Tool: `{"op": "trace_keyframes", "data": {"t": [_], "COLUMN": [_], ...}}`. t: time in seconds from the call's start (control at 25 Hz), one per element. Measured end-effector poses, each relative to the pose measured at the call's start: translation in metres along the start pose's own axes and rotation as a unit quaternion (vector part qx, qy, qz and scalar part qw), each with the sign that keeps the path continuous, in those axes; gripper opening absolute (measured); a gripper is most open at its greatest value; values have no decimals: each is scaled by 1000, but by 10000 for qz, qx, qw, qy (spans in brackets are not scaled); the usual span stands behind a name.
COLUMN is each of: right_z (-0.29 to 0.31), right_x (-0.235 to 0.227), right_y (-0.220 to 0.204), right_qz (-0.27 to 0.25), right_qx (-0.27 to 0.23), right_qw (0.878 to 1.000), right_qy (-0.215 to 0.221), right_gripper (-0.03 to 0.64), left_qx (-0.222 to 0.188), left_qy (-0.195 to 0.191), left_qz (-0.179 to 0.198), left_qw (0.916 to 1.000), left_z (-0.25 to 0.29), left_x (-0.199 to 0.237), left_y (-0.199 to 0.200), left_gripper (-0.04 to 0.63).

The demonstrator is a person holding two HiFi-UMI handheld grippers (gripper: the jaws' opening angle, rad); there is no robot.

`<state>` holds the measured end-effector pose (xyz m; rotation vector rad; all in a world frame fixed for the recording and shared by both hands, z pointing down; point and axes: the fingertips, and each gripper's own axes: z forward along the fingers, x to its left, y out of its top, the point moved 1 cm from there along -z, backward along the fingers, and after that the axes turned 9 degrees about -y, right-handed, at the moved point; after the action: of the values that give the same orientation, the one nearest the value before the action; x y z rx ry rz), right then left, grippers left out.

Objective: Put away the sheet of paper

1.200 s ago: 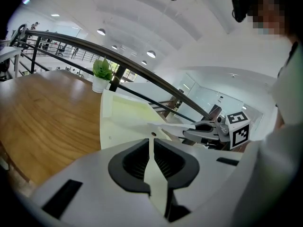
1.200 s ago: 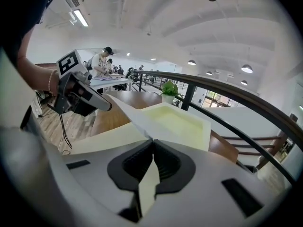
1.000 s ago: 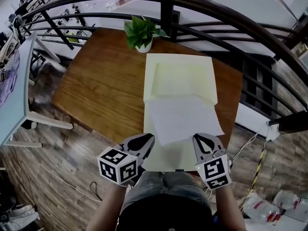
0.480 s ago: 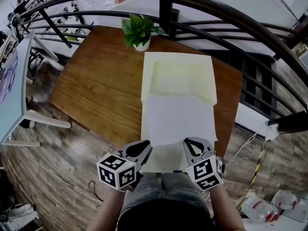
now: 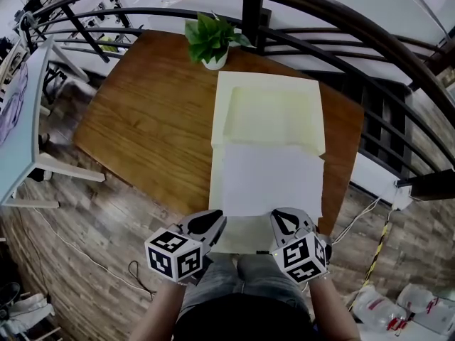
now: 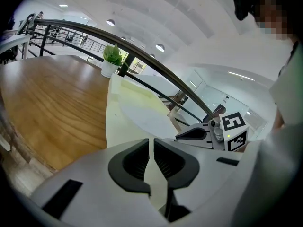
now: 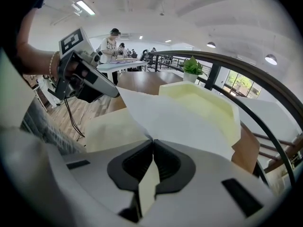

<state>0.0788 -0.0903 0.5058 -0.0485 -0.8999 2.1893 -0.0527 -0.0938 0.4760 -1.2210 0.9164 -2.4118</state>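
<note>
A white sheet of paper [image 5: 270,180] lies squarely on an open pale yellow folder [image 5: 270,112] on the wooden table [image 5: 156,119]. My right gripper [image 5: 279,217] is at the sheet's near edge. In the right gripper view the paper [image 7: 175,122] runs into the shut jaws of the right gripper [image 7: 152,148], with the folder [image 7: 203,103] behind. My left gripper [image 5: 215,221] sits at the folder's near left edge. In the left gripper view the left gripper [image 6: 152,148] has its jaws closed on a thin pale edge of the folder [image 6: 120,126], beside the paper [image 6: 144,119].
A potted green plant [image 5: 211,41] stands at the table's far edge, just beyond the folder. A dark curved railing [image 5: 320,13] runs behind and to the right of the table. Bare wood lies left of the folder. Cables trail over the floor [image 5: 85,261].
The sheet has swung from a skewed position to square on the folder. The right gripper has moved left and nearer along with it; the left gripper has barely shifted.
</note>
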Motion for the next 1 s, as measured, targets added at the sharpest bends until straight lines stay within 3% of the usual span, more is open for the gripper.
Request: {"op": "trace_keyframes", "data": {"t": [1.0], "right_z": [39], "right_x": [-6], "right_y": [33], "right_qz": [-864], "right_qx": [-261], "right_qw": [9958], "right_qy": [147], "right_gripper": [29], "left_qx": [123], "left_qy": [-87], "left_qz": [-113], "left_qw": [9998], "left_z": [30], "left_x": [7], "left_y": [5], "left_gripper": [41]}}
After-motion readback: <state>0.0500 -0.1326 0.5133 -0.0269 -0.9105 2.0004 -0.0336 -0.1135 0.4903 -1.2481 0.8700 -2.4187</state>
